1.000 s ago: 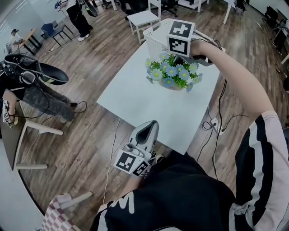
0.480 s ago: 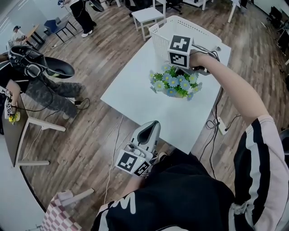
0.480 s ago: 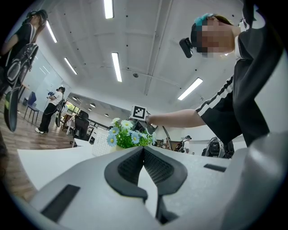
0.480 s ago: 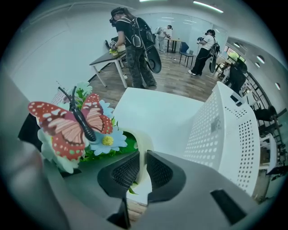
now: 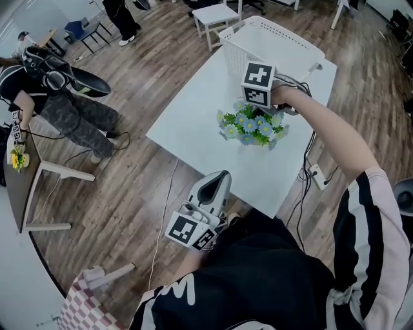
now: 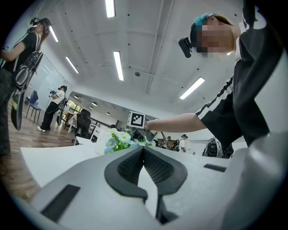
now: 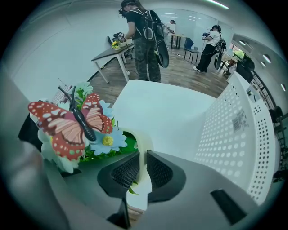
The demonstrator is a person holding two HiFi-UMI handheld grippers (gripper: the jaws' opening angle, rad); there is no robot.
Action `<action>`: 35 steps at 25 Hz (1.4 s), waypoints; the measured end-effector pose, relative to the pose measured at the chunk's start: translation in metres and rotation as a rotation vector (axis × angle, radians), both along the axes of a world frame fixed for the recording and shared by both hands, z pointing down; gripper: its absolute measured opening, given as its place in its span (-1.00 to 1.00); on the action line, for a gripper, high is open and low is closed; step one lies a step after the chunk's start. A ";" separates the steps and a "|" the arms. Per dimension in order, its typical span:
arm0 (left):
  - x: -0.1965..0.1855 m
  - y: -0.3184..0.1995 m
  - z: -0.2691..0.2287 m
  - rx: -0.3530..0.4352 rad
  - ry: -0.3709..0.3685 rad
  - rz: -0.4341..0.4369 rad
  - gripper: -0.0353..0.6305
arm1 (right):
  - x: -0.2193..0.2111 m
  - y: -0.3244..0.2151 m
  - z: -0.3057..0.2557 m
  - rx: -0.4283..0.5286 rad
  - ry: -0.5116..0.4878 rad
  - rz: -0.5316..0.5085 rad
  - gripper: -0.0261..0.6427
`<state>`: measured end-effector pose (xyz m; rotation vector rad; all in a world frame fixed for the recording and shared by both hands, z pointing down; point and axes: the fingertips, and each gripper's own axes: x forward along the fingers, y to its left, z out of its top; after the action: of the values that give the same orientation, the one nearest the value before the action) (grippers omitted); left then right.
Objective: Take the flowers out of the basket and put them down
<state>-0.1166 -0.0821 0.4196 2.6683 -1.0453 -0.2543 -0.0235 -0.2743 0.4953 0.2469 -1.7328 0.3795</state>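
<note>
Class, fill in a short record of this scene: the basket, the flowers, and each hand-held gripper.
Basket: white perforated plastic basket, upright at the far end of the white table.
Flowers: blue-and-white artificial flowers in a cream pot, outside the basket, above the table; touchdown unclear.
Right hand-held gripper: clamped on the pot's rim.
Left hand-held gripper: shut, empty.

Table (image 5: 206, 129) at centre of floor. Basket (image 5: 271, 48) on far end of table. Flowers (image 5: 251, 127) over table middle, on near side of basket, apart from it; contact with table not discernible. Right hand-held gripper (image 7: 141, 167) above flowers, gripping them on side toward basket. Left hand-held gripper (image 5: 216, 180) before near edge of table, well apart from flowers. Stool (image 5: 216, 14) on floor beyond far end. Desk (image 5: 32, 174) far left, person (image 5: 64, 103) beside it. Power strip (image 5: 316, 175) on floor right of table.
</note>
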 end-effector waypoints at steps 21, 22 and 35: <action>-0.001 -0.010 0.000 -0.033 -0.003 -0.025 -0.88 | -0.008 0.002 0.050 -0.045 0.005 -0.051 -0.75; -0.001 -0.010 0.000 -0.034 -0.003 -0.026 -0.88 | -0.009 0.004 0.052 -0.049 0.002 -0.052 -0.75; -0.009 0.002 0.010 -0.042 -0.004 -0.027 -0.88 | -0.018 0.019 0.072 -0.070 -0.028 -0.050 -0.75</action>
<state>-0.1257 -0.0805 0.4292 2.6203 -1.0770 -0.2297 -0.0419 -0.2555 0.5672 0.1478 -1.7458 0.4080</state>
